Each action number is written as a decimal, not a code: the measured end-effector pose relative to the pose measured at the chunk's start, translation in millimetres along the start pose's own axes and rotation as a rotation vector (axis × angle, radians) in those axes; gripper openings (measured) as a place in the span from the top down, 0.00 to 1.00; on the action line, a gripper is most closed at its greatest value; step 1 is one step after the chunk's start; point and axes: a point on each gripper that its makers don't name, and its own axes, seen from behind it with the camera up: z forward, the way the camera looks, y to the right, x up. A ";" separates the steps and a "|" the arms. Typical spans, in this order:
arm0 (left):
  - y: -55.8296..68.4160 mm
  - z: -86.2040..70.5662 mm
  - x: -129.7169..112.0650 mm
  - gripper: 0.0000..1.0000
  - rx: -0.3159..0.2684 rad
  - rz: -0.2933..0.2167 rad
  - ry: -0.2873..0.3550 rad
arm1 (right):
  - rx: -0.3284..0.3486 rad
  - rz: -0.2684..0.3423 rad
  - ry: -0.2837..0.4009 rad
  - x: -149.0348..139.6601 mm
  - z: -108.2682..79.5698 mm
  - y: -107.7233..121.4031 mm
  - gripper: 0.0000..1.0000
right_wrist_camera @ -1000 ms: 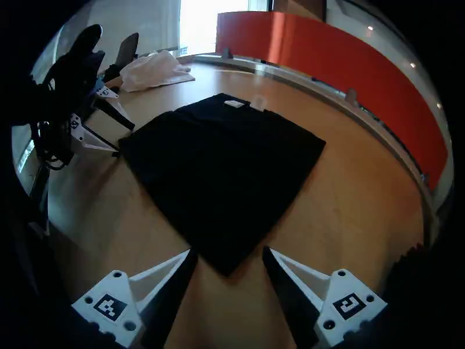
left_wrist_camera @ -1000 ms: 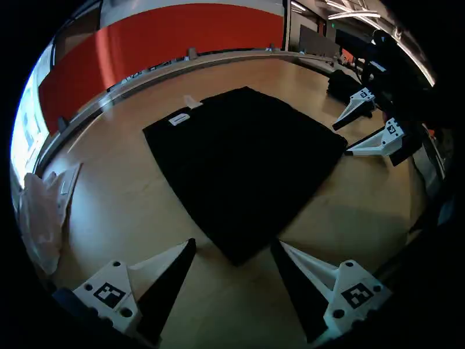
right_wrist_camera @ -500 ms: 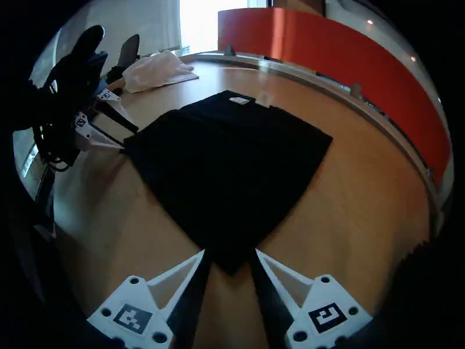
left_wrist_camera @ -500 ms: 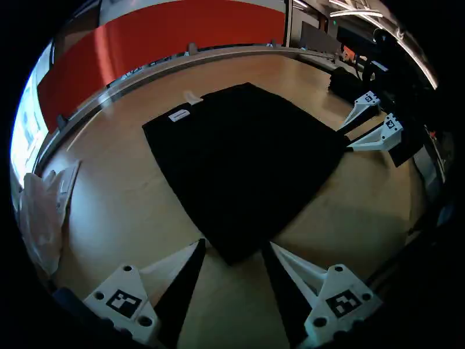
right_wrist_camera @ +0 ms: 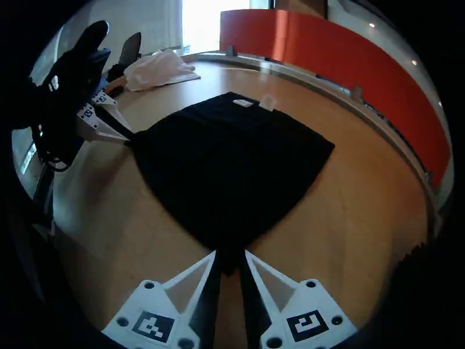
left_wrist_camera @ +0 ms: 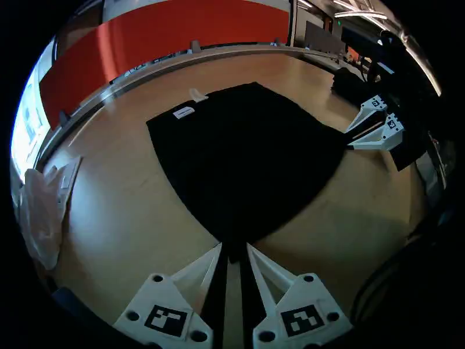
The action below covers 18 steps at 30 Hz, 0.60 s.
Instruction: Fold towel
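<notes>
A black towel [left_wrist_camera: 250, 157] lies flat on the wooden table [left_wrist_camera: 116, 198], with a white label [left_wrist_camera: 185, 112] near its far corner. In the left gripper view, my left gripper [left_wrist_camera: 233, 251] is shut on the towel's near corner. My right gripper [left_wrist_camera: 356, 132] pinches another corner at the right. In the right gripper view, the towel [right_wrist_camera: 232, 163] spreads ahead, its near corner caught between the fingers of my right gripper [right_wrist_camera: 230, 257]. The left gripper [right_wrist_camera: 123, 132] grips the corner at the left, held by a dark-sleeved hand.
A crumpled white bag [left_wrist_camera: 38, 215] lies at the table's left edge, also seen as the bag [right_wrist_camera: 157, 67] far back. A small white object [right_wrist_camera: 267, 102] sits by the towel's far corner. A red wall panel [left_wrist_camera: 174, 35] runs behind the table. Dark bags [left_wrist_camera: 349, 84] sit far right.
Both grippers moved forward over the towel's corners and went from open to shut on them. The towel's gripped corners have pulled slightly taut.
</notes>
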 end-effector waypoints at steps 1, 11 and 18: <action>0.5 -1.3 0.8 0.86 0.001 -0.002 0.002 | -0.002 0.001 0.002 0.9 -1.0 0.3 0.80; 7.8 -25.1 10.2 0.87 -0.008 -0.073 0.020 | -0.013 0.009 0.030 13.7 -20.8 -0.2 0.80; 15.0 -47.5 18.2 0.87 -0.011 -0.093 0.031 | -0.011 -0.003 0.051 27.0 -40.5 -4.1 0.80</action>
